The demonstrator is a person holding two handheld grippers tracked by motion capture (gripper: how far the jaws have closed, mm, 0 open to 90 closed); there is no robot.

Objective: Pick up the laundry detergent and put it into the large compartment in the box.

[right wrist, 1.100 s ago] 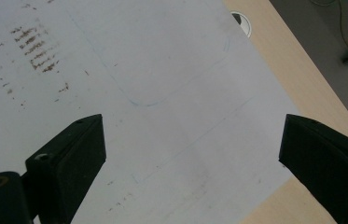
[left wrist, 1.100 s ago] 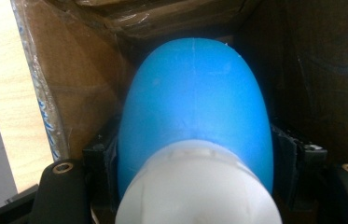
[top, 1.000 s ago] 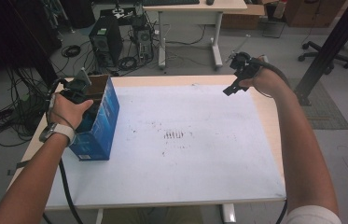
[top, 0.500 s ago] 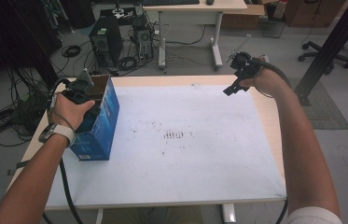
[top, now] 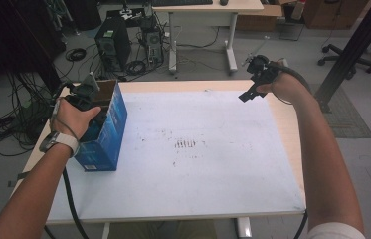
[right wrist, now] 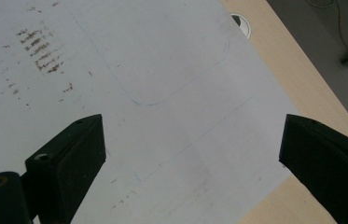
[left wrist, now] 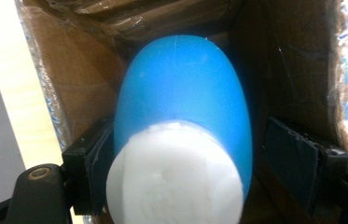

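Left hand-held gripper (left wrist: pixel 181 186) inside box (top: pixel 111 129)

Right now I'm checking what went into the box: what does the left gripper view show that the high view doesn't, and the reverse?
Left gripper view: a blue bottle with a white cap inside the box, between the left gripper's jaws, which have just been opening; one jaw stands clear of it. High view: the right gripper held above the table's far right corner, and the box's blue outside. Both: the box with the left gripper reaching in.
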